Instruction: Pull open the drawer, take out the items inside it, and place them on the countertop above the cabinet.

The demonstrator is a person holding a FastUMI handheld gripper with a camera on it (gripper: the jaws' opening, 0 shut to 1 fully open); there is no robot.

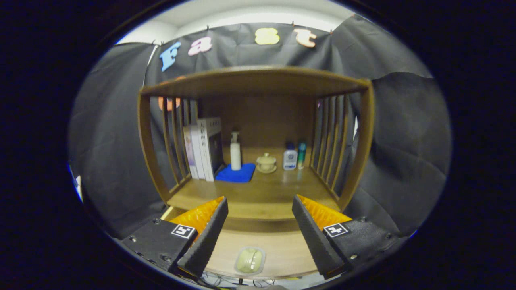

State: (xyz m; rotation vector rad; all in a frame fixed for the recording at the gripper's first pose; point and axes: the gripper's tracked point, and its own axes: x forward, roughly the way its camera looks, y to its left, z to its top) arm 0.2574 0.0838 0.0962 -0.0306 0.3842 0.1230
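The small pale-green oval item in a clear wrapper (250, 260) lies in the open wooden drawer (282, 249), below and between the fingers, nearer the left one. Judged light, with slippery packaging and possibly soft contents; best taken across its narrow sides. The claw (260, 231) stands wide open, holding and touching nothing. The wooden bench (262, 195) lies just beyond.

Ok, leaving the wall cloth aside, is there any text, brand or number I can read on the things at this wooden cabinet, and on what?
Spines of the upright white books: dark characters, too blurred to read.
Front of the small clear bottle with blue cap: label too small to read.
Open gripper, above a pale oval packet: square black-and-white markers, no words.
No text reads clearly.
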